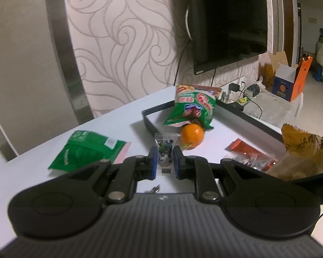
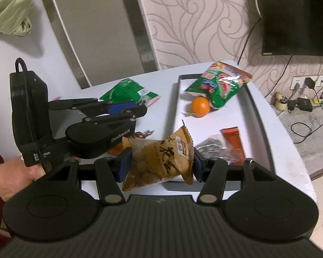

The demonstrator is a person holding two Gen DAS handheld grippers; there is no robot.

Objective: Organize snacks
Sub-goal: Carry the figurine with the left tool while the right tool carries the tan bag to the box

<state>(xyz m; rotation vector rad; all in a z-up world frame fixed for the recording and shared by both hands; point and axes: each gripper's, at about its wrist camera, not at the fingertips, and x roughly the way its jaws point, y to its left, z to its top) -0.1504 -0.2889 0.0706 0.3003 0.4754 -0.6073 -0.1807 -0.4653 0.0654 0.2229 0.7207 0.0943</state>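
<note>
My left gripper (image 1: 164, 158) is shut on a small clear zip bag (image 1: 165, 145) with dark pieces inside, held above the white table. My right gripper (image 2: 160, 163) is shut on a tan peanut packet (image 2: 161, 157), which also shows in the left wrist view (image 1: 301, 152), held over the near end of the dark-rimmed tray (image 2: 256, 107). In the tray lie a green and red snack bag (image 2: 219, 86), an orange (image 2: 200, 106), a red sachet (image 2: 233, 142) and a dark clear-wrapped snack (image 2: 213, 145). A green packet (image 2: 127, 91) lies on the table left of the tray.
The left gripper's body (image 2: 86, 124) sits left of the peanut packet, with small wrapped sweets (image 2: 143, 134) under it. A wall-mounted TV (image 1: 228, 21) hangs behind the table. Chargers and cables (image 2: 301, 105) lie on the floor at right, beside an orange box (image 1: 290, 83).
</note>
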